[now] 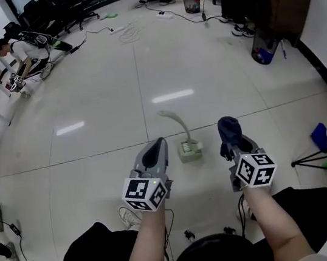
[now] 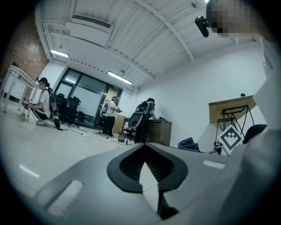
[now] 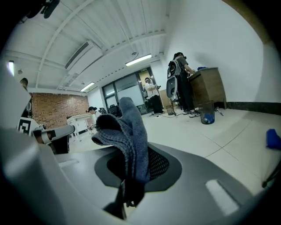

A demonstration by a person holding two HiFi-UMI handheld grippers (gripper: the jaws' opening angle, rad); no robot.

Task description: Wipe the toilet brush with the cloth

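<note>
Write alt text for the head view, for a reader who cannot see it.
Seen from above, the right gripper clamps a dark blue cloth while the left gripper is shut and empty. Ahead, between them, a white curved-handled toilet brush stands in its pale holder on the glossy white tiled floor.

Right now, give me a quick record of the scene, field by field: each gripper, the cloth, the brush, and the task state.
left gripper: jaws together, empty
right gripper: shut on cloth
cloth: dark blue, bunched, sticking up out of the jaws
toilet brush: pale, on the floor ahead, between the two grippers, not held
task state: cloth apart from brush, wiping not yet begun
</note>
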